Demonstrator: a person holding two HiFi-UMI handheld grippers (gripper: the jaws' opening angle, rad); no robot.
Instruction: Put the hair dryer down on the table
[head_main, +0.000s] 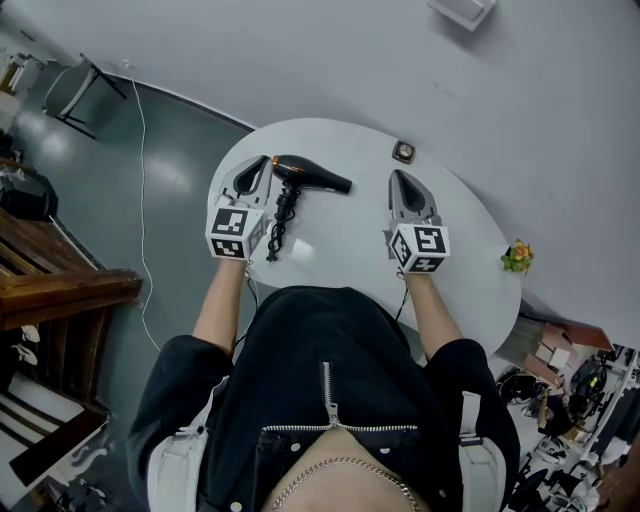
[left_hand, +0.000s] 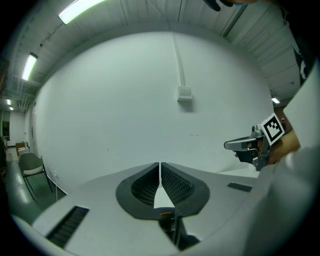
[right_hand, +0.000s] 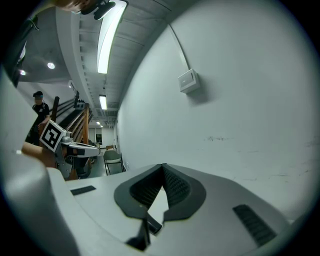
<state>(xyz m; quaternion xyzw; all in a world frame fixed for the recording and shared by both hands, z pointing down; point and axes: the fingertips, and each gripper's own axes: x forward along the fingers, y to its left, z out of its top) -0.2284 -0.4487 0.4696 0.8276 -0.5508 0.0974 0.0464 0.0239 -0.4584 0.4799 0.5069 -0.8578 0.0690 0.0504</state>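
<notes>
A black hair dryer (head_main: 308, 176) with a coiled cord (head_main: 279, 224) lies on the white round table (head_main: 340, 245), its nozzle pointing right. My left gripper (head_main: 257, 164) rests just left of the dryer's rear end, shut and empty. In the left gripper view its jaws (left_hand: 160, 172) meet at the tips with nothing between them. My right gripper (head_main: 398, 177) sits to the right of the dryer, apart from it, also shut and empty; its jaws (right_hand: 162, 170) touch at the tips. Neither gripper view shows the dryer.
A small square dark object (head_main: 403, 152) lies at the table's far side near the wall. A little potted plant (head_main: 516, 256) stands at the right edge. A chair (head_main: 75, 90) and a white cable (head_main: 141, 170) are on the floor to the left.
</notes>
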